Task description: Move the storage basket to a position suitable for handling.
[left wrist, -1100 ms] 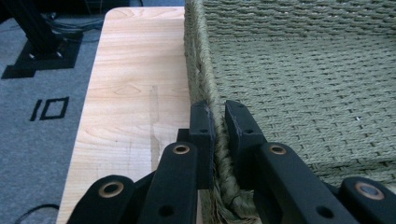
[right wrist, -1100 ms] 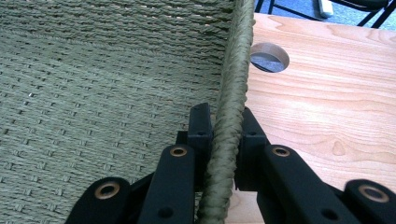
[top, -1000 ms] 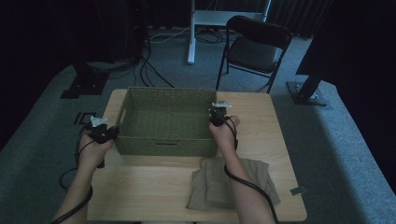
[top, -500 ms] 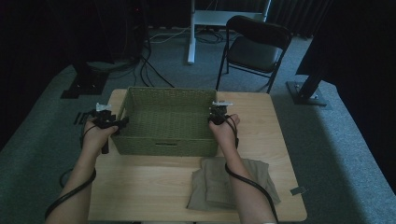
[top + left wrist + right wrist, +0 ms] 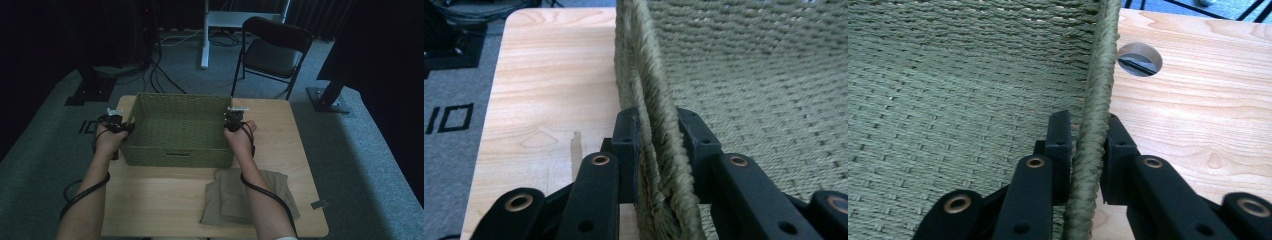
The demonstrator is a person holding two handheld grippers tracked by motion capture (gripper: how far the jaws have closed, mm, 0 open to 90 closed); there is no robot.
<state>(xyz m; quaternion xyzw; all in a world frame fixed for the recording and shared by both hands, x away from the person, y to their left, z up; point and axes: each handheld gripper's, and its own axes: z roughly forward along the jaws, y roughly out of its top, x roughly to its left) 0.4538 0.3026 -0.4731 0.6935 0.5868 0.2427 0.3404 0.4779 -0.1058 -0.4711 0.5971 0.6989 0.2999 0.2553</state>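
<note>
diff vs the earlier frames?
The left claw slid along the basket's left wall toward the far end, opening on the way, and has just closed on the rim again. The right claw also loosened and re-closed on the right rim. Basket and folded cloth unmoved.

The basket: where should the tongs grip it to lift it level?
Grip the basket by its braided rim on the two short side walls, coming from above, one jaw inside and one outside. The left tongs and right tongs already clamp there; the upright, thin walls suit this, and opposite grips should balance it.
</note>
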